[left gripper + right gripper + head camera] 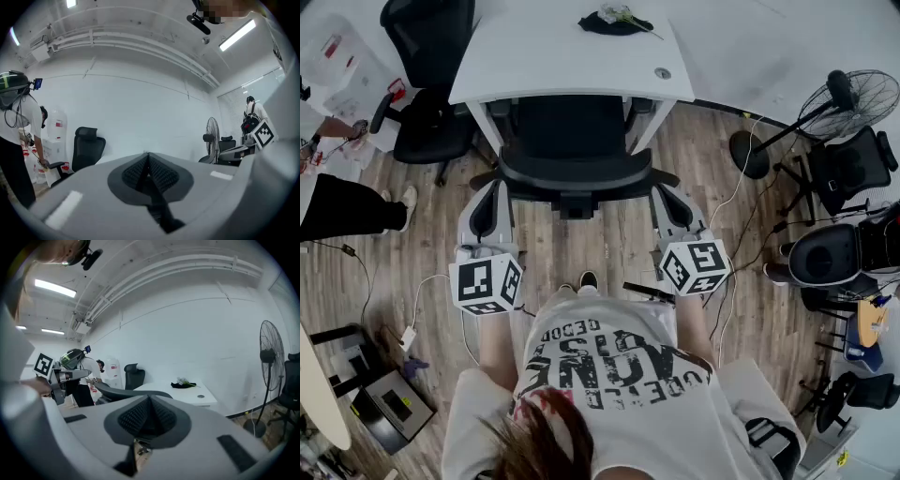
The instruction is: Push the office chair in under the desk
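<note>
The office chair (572, 169) sits tucked under the white desk (544, 56), its black backrest just ahead of the tongs and between them. The left gripper (493, 187) and right gripper (663, 192) each have jaws pressed together, pinching nothing. A standing fan (848, 101) is well off to the right gripper's right.

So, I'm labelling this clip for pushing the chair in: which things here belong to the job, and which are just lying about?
Part of the job:
office chair
white desk
left gripper and right gripper, both shut and empty

Just lying about:
dark bundle on the desk
standing fan
spare black chair beside the desk
box on the floor
</note>
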### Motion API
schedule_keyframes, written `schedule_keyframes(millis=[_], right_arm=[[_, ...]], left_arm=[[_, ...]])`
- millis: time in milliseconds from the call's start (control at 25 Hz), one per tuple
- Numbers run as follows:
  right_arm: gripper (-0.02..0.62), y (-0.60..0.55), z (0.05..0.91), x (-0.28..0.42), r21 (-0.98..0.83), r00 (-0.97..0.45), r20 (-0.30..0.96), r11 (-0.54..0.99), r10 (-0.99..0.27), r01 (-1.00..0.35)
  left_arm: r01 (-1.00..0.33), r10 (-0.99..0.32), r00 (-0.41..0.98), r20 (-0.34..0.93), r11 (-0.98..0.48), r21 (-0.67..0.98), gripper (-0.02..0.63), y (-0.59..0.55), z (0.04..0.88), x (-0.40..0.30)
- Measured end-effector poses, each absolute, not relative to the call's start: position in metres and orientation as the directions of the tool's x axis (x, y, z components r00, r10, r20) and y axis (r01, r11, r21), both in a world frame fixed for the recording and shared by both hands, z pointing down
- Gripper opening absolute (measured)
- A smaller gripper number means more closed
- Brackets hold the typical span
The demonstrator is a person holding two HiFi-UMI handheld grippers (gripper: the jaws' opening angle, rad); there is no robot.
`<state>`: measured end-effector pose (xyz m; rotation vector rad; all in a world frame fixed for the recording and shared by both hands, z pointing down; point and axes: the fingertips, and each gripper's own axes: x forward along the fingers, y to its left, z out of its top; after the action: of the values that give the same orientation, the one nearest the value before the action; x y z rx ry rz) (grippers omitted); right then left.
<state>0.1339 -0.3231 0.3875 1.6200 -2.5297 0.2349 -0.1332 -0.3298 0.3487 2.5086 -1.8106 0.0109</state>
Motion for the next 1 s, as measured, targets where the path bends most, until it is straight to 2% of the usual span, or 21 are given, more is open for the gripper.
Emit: schedule_keyframes(millis=[200, 640, 1000], right_arm=[[0.025, -0.318, 0.360, 0.110, -0.085, -0.404, 0.162, 0.395, -0.900, -0.915], [0.025, -0.285, 0.322, 0.065, -0.073, -0.388, 0.083, 0.383, -0.918, -0.921], [0.026, -0.266, 0.310, 0.051, -0.059, -0.428, 0.061, 0.424, -0.902, -0.904]], left_arm=[[-0.939, -0.939, 0.343, -0.035, -0.343, 0.013, 0.012, -0.323, 0.313, -0.142], [-0.920, -0.920, 0.391, -0.023, -0.391, 0.037, 0.011, -0.304, 0.305, -0.159], [-0.905, -0.903, 0.424, -0.063, -0.424, -0.022, 0.012, -0.278, 0.285, -0.128]])
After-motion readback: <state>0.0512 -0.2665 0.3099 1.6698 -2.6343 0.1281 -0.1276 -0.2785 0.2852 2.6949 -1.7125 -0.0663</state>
